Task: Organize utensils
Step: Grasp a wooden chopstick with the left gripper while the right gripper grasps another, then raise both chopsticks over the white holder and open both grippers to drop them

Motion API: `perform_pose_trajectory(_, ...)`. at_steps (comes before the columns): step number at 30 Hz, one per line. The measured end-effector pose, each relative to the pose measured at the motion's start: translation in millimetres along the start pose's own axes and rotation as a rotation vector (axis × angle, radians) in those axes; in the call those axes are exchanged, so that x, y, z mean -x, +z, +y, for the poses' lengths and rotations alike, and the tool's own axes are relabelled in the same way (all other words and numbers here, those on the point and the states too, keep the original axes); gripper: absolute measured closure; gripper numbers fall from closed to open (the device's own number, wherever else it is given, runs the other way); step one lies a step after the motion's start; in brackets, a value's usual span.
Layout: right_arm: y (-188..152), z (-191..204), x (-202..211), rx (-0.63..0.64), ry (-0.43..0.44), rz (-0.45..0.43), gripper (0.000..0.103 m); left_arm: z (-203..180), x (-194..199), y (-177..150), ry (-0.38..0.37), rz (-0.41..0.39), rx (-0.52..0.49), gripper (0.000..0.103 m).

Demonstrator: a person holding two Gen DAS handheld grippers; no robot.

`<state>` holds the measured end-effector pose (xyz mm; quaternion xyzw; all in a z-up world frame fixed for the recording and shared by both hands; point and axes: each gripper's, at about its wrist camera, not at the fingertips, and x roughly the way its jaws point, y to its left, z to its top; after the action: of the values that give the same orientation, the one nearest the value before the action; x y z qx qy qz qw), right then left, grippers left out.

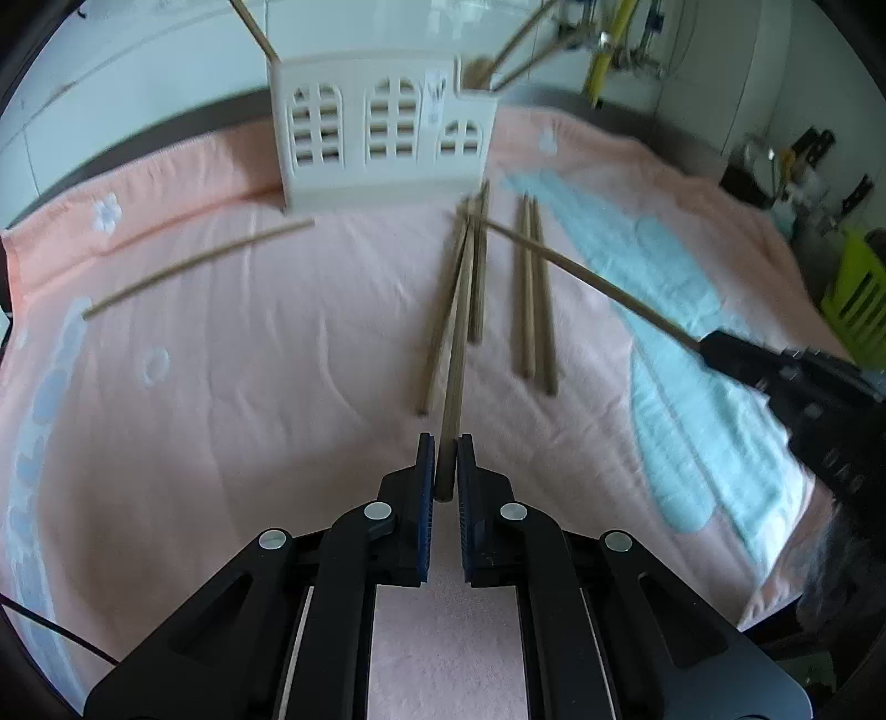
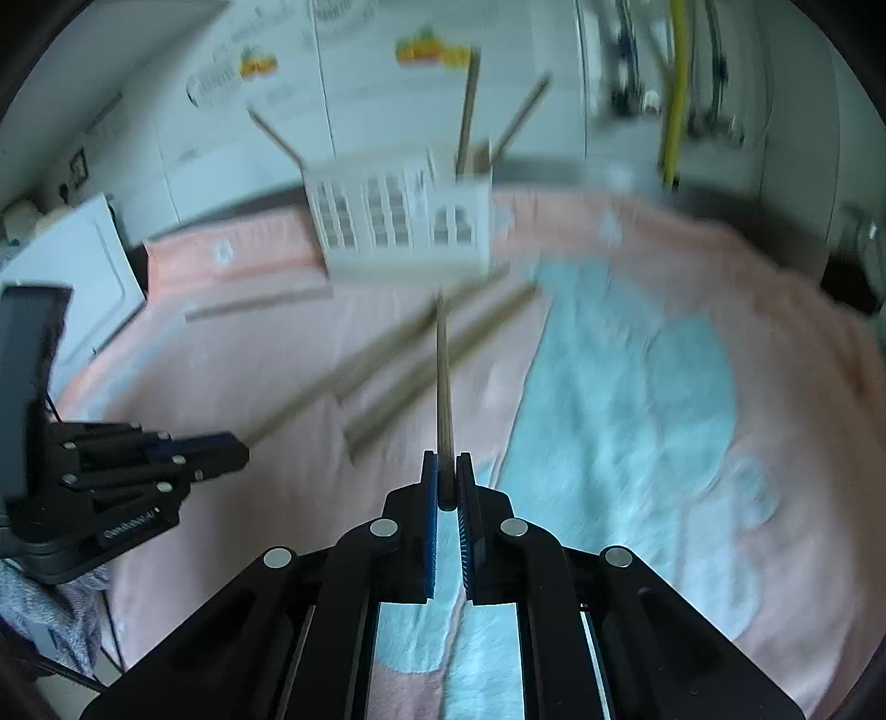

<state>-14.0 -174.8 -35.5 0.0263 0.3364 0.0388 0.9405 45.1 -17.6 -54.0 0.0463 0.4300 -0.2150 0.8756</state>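
Closest to our left wrist camera, the left gripper (image 1: 444, 468) has its fingers (image 1: 425, 471) pressed onto the near end of a chopstick (image 1: 459, 343), which runs straight away from us toward the holder (image 1: 382, 144). Its far end reaches into the loose chopsticks (image 1: 531, 288) lying on the pink blanket (image 1: 249, 387), and we cannot tell whether that tip is still touching them.

From the right wrist camera, our right gripper (image 2: 446, 479) is likewise clamped on a second chopstick (image 2: 443, 376), fingers (image 2: 429, 482) tight against its near end. In the left view this stick crosses above the blanket at a slant, its tip near the far ends of the loose bundle and in front of the holder's right corner.

The holder is a white plastic caddy with arched window cut-outs, standing upright at the far side of the blanket. Several chopsticks already stand in its right-hand compartment (image 1: 482, 72), leaning outward, and one more pokes up at its left end (image 1: 252, 25).

On the blanket, one group of loose sticks lies just in front of the holder's right corner, a pair lies just to the right of them, and a single chopstick (image 1: 199, 266) rests well apart to the left. A pale blue patch (image 2: 637, 387) of the blanket pattern lies under our right gripper
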Motion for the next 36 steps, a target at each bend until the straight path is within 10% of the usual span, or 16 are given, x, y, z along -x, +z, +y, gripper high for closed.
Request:
perform_pose_trajectory(11,87.5,2.5,65.4,0.051,0.074,-0.23,0.096,22.4,55.0,38.6,-0.018,-0.16,0.049,0.098)
perform_pose_trajectory(36,244.6,18.0,67.3,0.12,0.108,-0.373,0.096,36.4,107.9,166.7,-0.03,-0.335,0.023,0.098)
